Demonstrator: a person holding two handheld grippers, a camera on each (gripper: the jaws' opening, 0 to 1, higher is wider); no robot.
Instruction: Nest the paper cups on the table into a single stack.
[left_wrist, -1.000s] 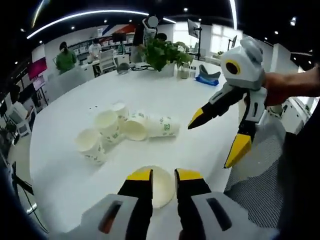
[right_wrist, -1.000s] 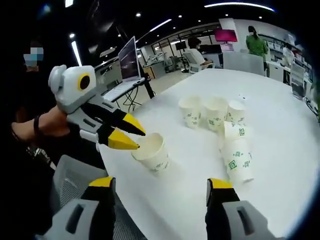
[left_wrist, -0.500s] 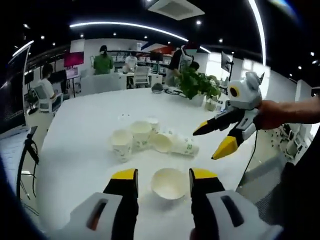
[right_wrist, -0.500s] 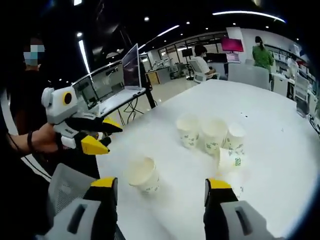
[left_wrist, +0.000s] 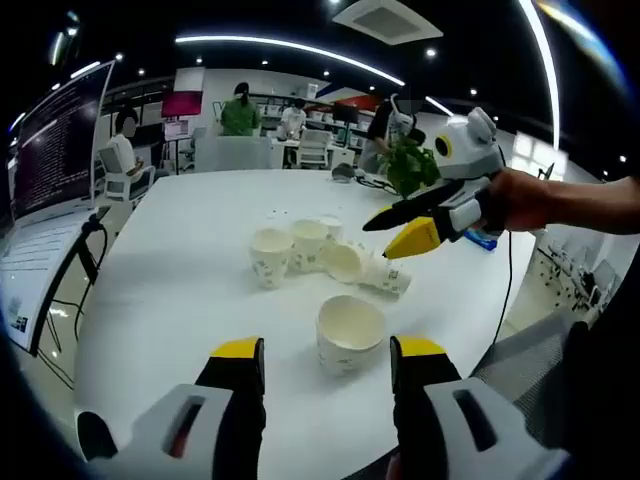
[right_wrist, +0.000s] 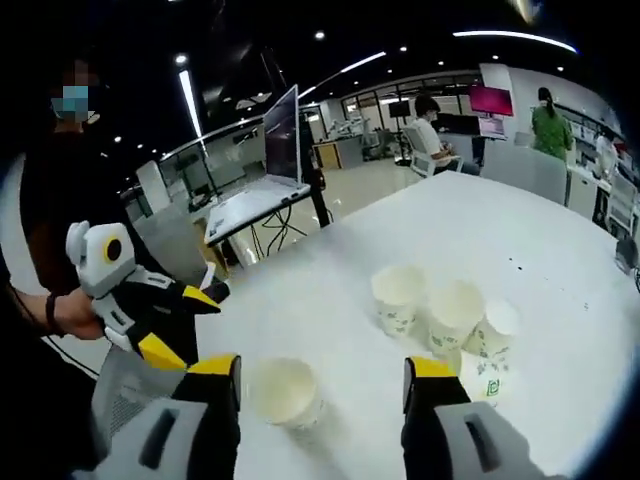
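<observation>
Left fingers: spread apart on my left gripper (left_wrist: 325, 362), grasping nothing, poised above the near edge of the white round surface (left_wrist: 170, 270).
Right fingers: parted on my right gripper (right_wrist: 320, 378), nothing between them; in the left gripper view this gripper (left_wrist: 400, 232) hangs over the cluster of cups, its yellow tips apart.
Lone cup: one paper cup (left_wrist: 349, 333) stands upright, mouth up, close to the surface's near edge, just ahead of my left fingers and apart from them; in the right gripper view the same cup (right_wrist: 286, 392) sits between my right fingers' tips, not touched.
Cup cluster: toward the middle of the surface, three cups upright side by side (right_wrist: 399, 298) (right_wrist: 455, 312) (right_wrist: 493, 327), touching or nearly so; one more (left_wrist: 372, 270) lies on its side beside them, mouth toward my left gripper.
Other gripper seen: my left gripper (right_wrist: 185, 320) hangs off the surface's edge in the right gripper view.
Around: laptop (right_wrist: 265, 160) on a stand, potted plant (left_wrist: 408, 168) at the far edge, people at desks behind.
</observation>
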